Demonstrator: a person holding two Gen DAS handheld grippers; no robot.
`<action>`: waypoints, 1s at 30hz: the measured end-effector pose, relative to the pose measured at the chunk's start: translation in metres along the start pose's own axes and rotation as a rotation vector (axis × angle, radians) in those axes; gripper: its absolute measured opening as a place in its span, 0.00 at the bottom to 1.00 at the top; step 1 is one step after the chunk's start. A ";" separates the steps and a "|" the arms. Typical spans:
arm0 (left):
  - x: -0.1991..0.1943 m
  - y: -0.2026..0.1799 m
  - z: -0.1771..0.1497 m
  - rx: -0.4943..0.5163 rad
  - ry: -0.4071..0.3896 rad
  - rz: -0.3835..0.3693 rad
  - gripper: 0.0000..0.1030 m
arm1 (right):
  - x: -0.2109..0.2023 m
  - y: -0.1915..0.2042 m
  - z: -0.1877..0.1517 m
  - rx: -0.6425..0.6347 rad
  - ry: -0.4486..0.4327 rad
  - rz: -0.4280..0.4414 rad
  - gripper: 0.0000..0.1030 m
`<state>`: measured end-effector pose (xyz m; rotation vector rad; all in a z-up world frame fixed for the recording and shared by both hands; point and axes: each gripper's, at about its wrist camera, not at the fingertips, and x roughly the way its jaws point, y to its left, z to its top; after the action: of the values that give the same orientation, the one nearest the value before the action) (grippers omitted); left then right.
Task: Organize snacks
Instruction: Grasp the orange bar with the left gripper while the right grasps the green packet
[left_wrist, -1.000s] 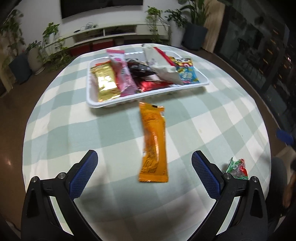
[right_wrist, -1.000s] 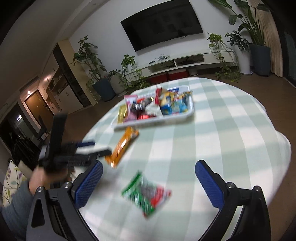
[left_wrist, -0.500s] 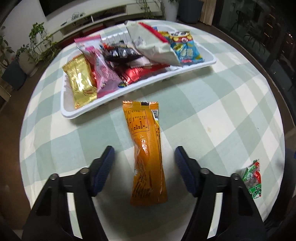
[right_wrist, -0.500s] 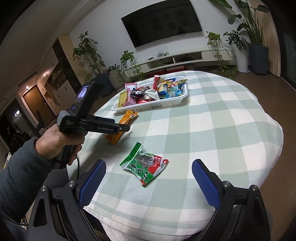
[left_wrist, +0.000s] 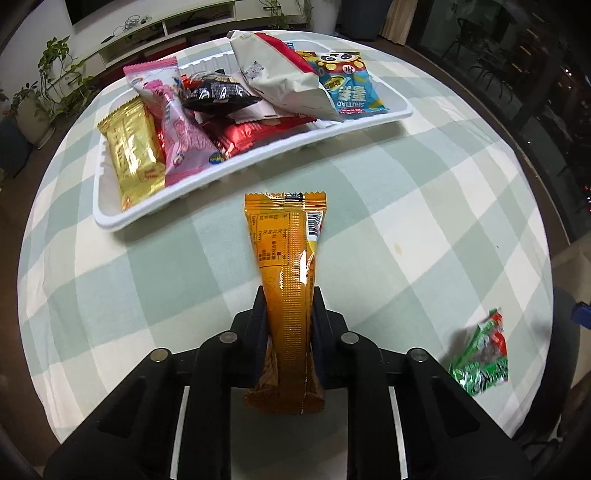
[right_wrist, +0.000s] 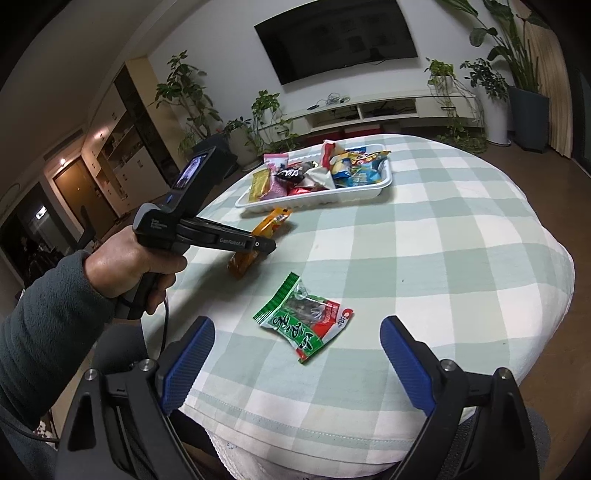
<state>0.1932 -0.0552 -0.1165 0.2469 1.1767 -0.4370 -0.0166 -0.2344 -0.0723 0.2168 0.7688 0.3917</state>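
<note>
My left gripper (left_wrist: 290, 314) is shut on a long orange snack packet (left_wrist: 288, 258), gripping its near half; the far end points toward the white tray (left_wrist: 110, 221). The tray holds several snacks: gold, pink, black, red, white and blue packets. In the right wrist view the left gripper (right_wrist: 258, 245) holds the orange packet (right_wrist: 271, 221) just above the table, short of the tray (right_wrist: 243, 201). My right gripper (right_wrist: 295, 354) is open and empty, low over the table's near edge, with a green and red snack packet (right_wrist: 304, 321) lying between and just beyond its fingers. That packet also shows in the left wrist view (left_wrist: 480, 358).
The round table has a green and white checked cloth (right_wrist: 443, 240). Its edge drops off close in front of my right gripper. Beyond the table are potted plants (right_wrist: 192, 107), a low TV shelf (right_wrist: 369, 110) and a wall TV.
My left gripper moved forward over the orange packet and shut on it. My right gripper stayed open and drew slightly nearer the green packet.
</note>
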 end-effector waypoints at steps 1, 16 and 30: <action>-0.002 0.001 -0.004 -0.004 -0.003 -0.007 0.16 | 0.001 0.000 0.000 -0.006 0.006 0.001 0.91; -0.053 0.010 -0.112 -0.137 -0.093 -0.167 0.15 | 0.067 0.022 0.026 -0.350 0.287 -0.008 0.83; -0.060 0.000 -0.138 -0.168 -0.113 -0.223 0.15 | 0.129 0.024 0.029 -0.567 0.580 0.044 0.72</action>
<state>0.0590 0.0129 -0.1118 -0.0546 1.1265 -0.5368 0.0821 -0.1601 -0.1256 -0.4325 1.1842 0.7119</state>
